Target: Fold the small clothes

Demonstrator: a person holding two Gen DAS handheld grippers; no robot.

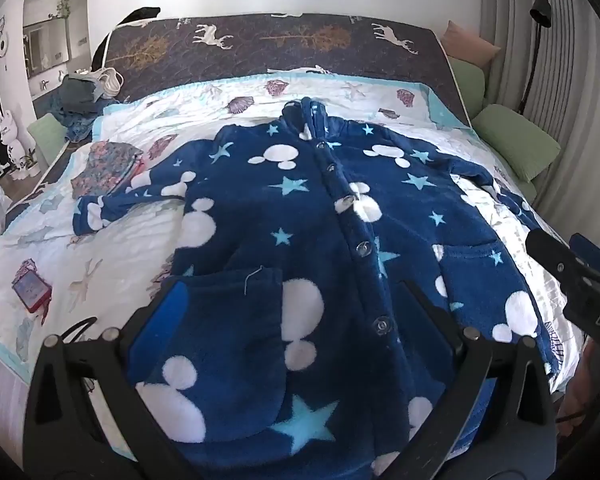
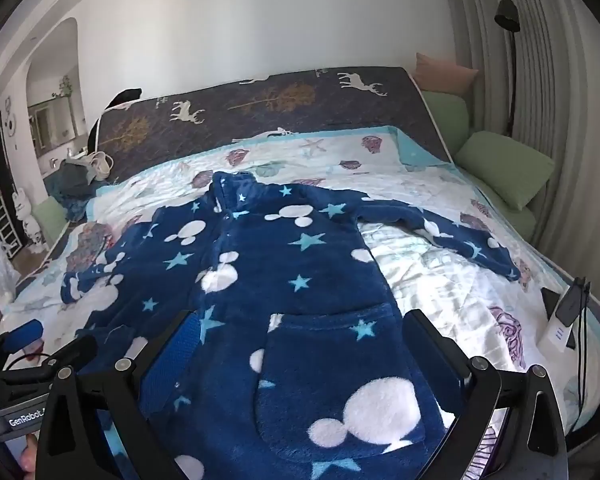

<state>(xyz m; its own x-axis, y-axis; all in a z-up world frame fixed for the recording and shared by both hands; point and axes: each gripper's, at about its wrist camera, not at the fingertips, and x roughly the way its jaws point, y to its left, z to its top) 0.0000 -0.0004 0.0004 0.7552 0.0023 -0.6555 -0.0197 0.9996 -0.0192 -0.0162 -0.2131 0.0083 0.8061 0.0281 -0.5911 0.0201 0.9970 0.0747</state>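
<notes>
Two grippers spread wide, left gripper (image 1: pixel 292 312) and right gripper (image 2: pixel 300 344) above flat blue fleece robe (image 1: pixel 312 216), holding nothing

Robe (image 1: pixel 300 216) flat on quilt (image 1: pixel 120 248)

The fleece jacket (image 1: pixel 300 208) is dark blue with white mouse heads and light blue stars. The quilt (image 1: pixel 124 248) is white with purple shells and a light blue edge. The mattress (image 1: pixel 260 48) is dark with white deer and golden trees. The pillow (image 1: pixel 516 148) is green.
</notes>
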